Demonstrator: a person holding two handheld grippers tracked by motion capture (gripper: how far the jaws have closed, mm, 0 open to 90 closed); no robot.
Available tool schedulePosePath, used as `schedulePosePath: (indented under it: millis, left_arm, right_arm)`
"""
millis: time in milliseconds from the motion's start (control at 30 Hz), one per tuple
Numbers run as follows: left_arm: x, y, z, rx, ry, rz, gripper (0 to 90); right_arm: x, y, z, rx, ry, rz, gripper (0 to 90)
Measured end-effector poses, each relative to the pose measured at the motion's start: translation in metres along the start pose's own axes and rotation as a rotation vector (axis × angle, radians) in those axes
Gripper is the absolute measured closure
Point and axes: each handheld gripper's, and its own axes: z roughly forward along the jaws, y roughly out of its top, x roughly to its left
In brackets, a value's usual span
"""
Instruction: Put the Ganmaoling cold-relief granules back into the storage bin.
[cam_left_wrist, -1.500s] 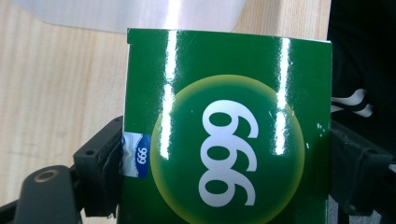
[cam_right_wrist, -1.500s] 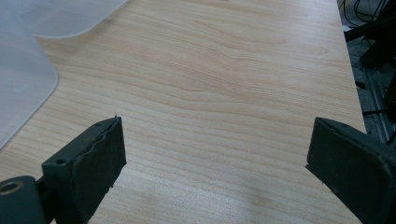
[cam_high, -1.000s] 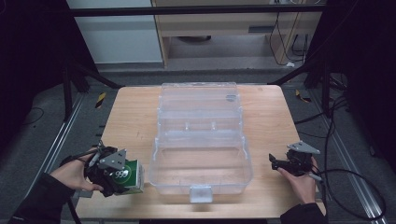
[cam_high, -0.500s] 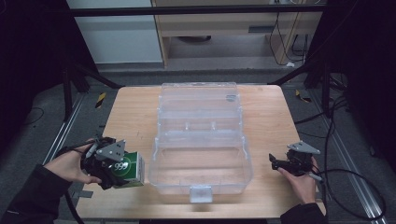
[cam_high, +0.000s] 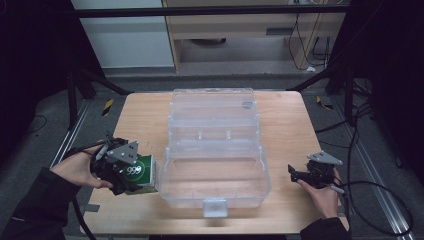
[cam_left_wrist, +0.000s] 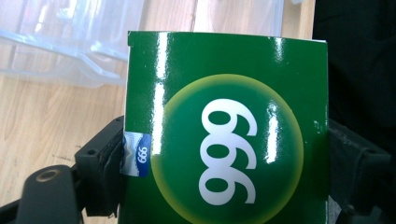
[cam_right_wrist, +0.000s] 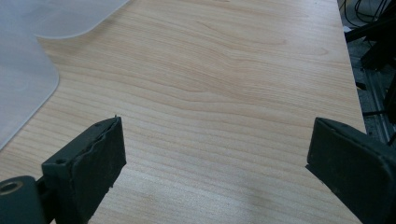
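The left gripper has its jaws closed on the sides of a green carton printed "999", holding it at the near-left of the wooden table, just beside the left wall of the clear plastic organiser box. The box stands open, its lid laid back toward the far edge and its white latch facing the person. From above I cannot quite tell whether the carton rests on the table or hangs just off it.

The right gripper sits over bare wood to the right of the box, jaws spread wide with nothing between them.

The risk I see is the carton catching the box's rim if it is carried across too low; the light, empty box could skid or tip, since nothing steadies it. The glossy card could also slide or twist between the pads, as the jaws seem to grip only its lower part.
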Motion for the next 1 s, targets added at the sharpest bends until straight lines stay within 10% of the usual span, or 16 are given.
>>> schedulePosePath:
  millis: [1000]
  left_arm:
    - [0.010,0.064,0.020,-0.039,-0.018,0.087,14.4]
  right_arm:
    - [0.000,0.000,0.000,-0.003,0.002,-0.003,4.6]
